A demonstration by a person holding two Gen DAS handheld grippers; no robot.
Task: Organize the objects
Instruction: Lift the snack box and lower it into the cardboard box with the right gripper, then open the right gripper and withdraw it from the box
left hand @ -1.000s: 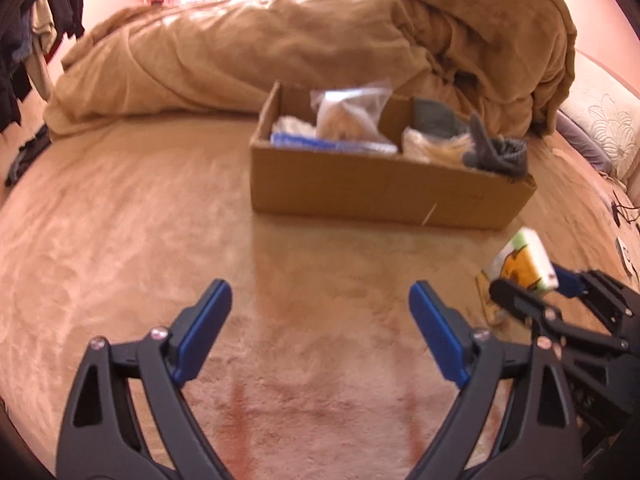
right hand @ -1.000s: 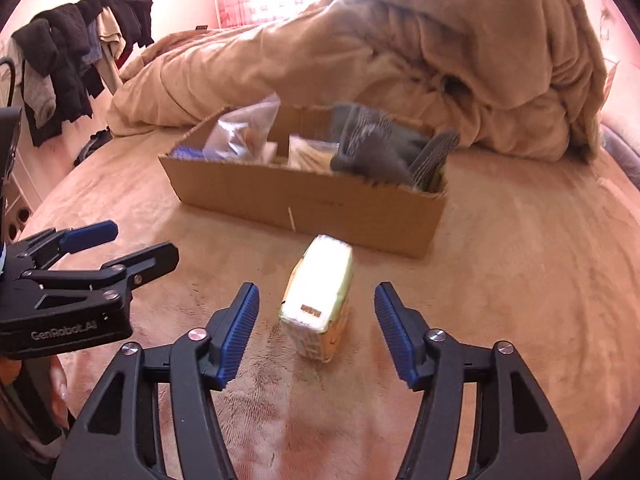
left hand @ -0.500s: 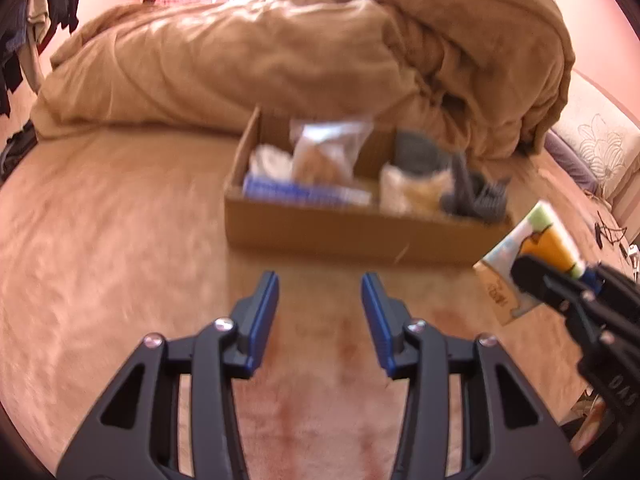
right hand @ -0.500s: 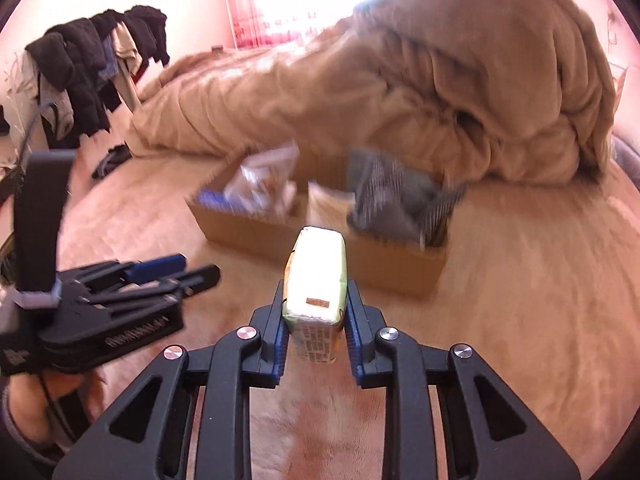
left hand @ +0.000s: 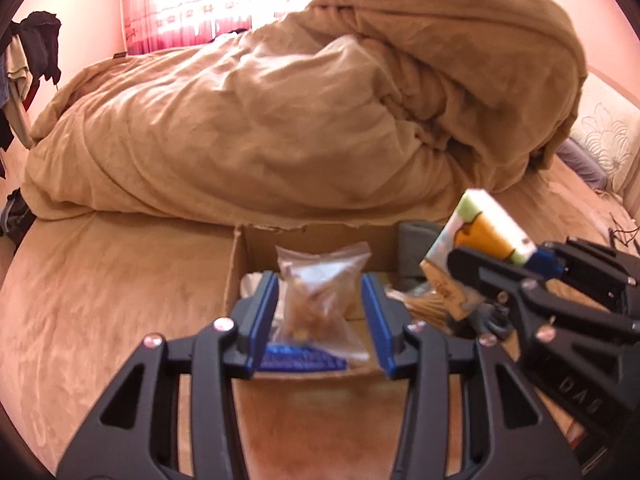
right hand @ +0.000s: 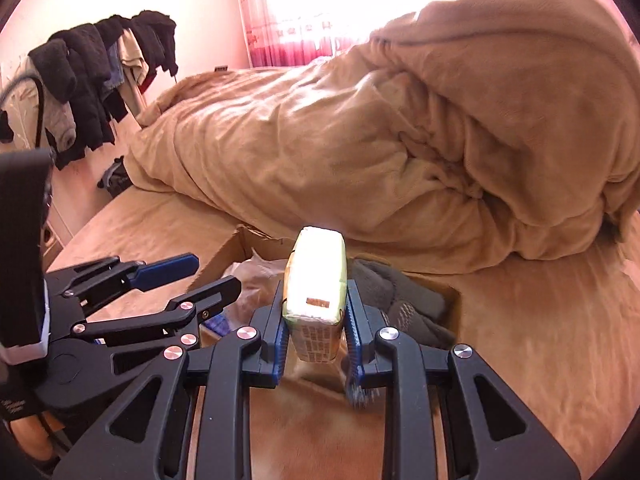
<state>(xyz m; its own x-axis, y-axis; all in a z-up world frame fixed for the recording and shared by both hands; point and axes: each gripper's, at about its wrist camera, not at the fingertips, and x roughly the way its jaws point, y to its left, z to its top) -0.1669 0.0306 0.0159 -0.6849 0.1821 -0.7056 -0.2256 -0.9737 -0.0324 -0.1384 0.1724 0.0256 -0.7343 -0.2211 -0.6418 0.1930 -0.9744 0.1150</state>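
A cardboard box (left hand: 236,264) lies on the bed and holds a clear plastic bag of brownish items (left hand: 320,292), a blue flat item (left hand: 300,360) and grey socks (right hand: 396,300). My right gripper (right hand: 314,332) is shut on a small yellow-green carton (right hand: 316,280) and holds it above the box's near edge; the carton also shows in the left wrist view (left hand: 480,232). My left gripper (left hand: 320,320) is open and empty, with the plastic bag seen between its blue pads, over the box's left half.
A bunched tan duvet (left hand: 300,112) lies right behind the box. Dark clothes hang on a rack (right hand: 100,68) at the left wall. A floral pillow (left hand: 608,140) is at the far right. Tan bedsheet (left hand: 100,300) spreads left of the box.
Both grippers have moved forward to the box. The right one closed on the carton and lifted it off the bed. The left gripper narrowed, then opened somewhat around the bag.
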